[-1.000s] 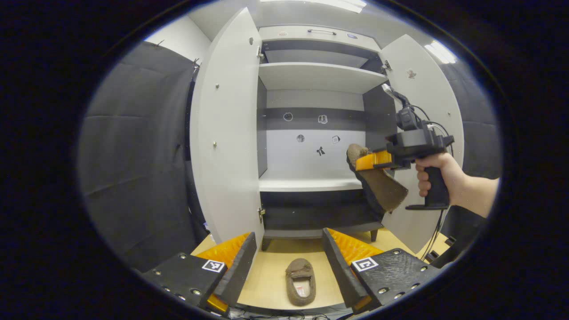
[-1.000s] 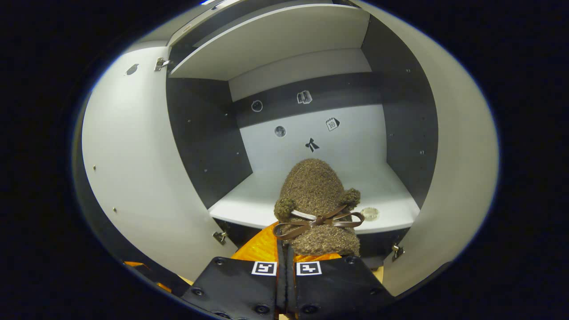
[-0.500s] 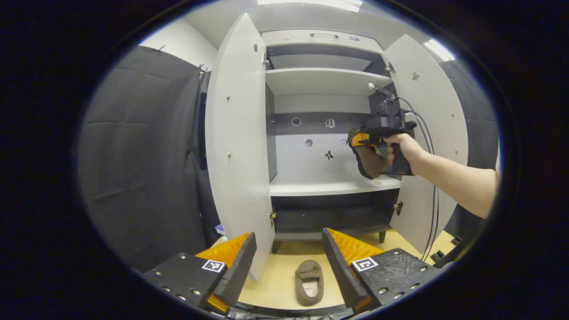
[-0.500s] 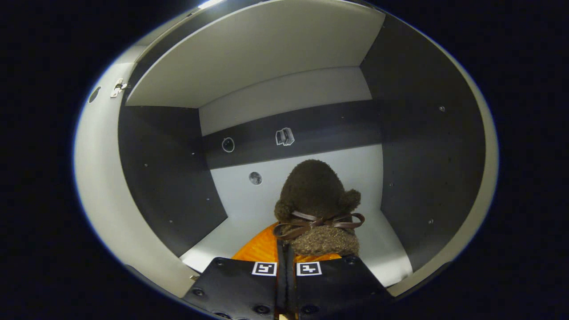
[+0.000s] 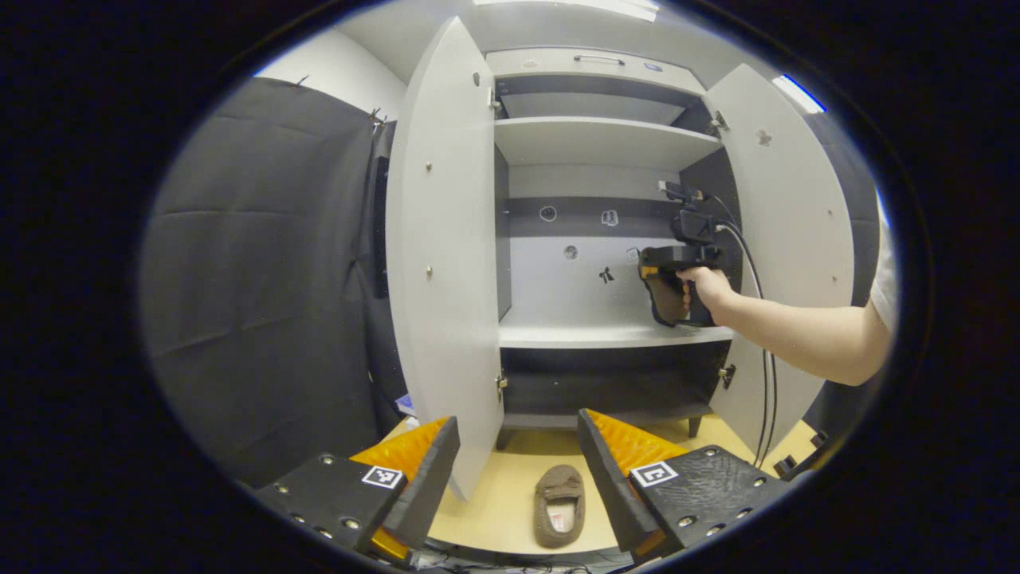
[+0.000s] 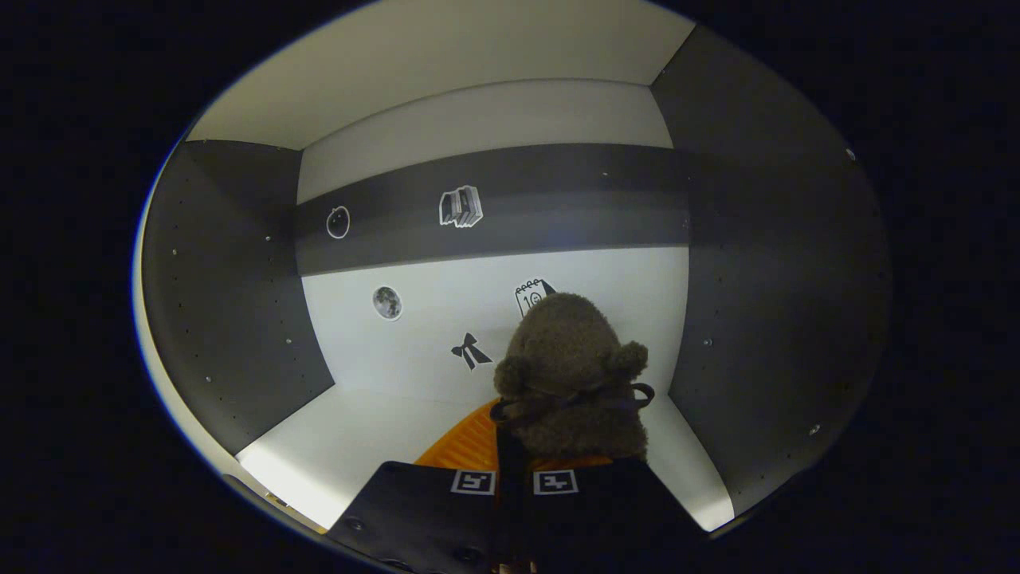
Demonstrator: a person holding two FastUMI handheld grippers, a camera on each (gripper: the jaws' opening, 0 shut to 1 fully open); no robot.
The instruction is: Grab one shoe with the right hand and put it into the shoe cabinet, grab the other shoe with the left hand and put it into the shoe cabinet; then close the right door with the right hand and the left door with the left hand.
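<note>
While your right arm (image 5: 805,339) reaches forward, nearly level, into the open shoe cabinet (image 5: 606,143), your hand (image 5: 705,285) wraps the grip of the right hand-held gripper (image 5: 655,275) and keeps it inside the middle compartment, just above the shelf (image 5: 574,335) and close to the dark right wall. In the right gripper view, that hand-held gripper (image 6: 514,466) has its two fingers pressed together on the heel end of a fuzzy brown shoe (image 6: 570,375), whose toe points toward the back panel and whose dark bow sits just ahead of the fingertips; the shoe hangs over the right part of the pale shelf (image 6: 335,438), and you cannot tell from here whether its sole touches the board. Your left hand-held gripper (image 5: 518,470) stays low in front of the cabinet with its fingers spread wide apart and nothing between them. The other shoe (image 5: 559,506) lies on the yellow floor (image 5: 494,510) between those fingers, opening upward, toe toward the cabinet, touching neither finger. The left door (image 5: 442,247) and the right door (image 5: 793,239) both stand wide open. Small stickers (image 6: 460,206) dot the back panel, and dark cloth (image 5: 255,271) hangs to the left of the cabinet.
</note>
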